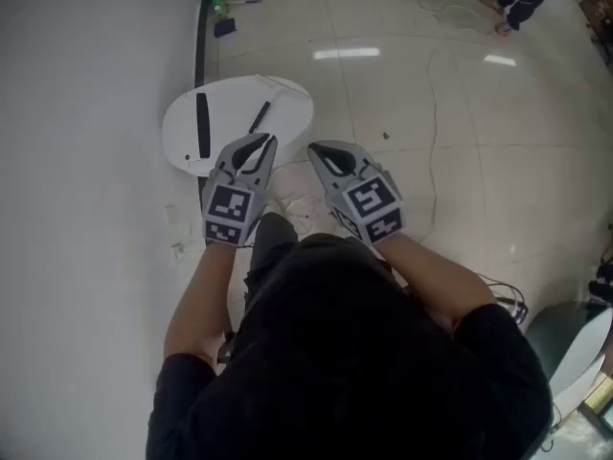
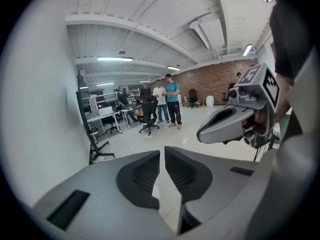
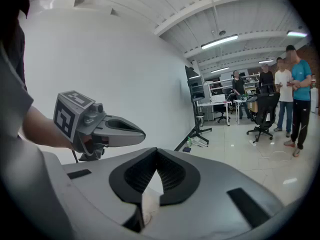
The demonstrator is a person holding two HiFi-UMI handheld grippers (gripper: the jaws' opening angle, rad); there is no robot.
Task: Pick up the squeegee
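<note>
Squeegee (image 1: 202,126) on white table (image 1: 287,113), long axis pointing ahead | left tongs (image 1: 257,144) together | right tongs (image 1: 321,149) together

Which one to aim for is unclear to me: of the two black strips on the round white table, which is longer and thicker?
The left strip, nearer the wall; the right strip is thin, short, slanted.
</note>
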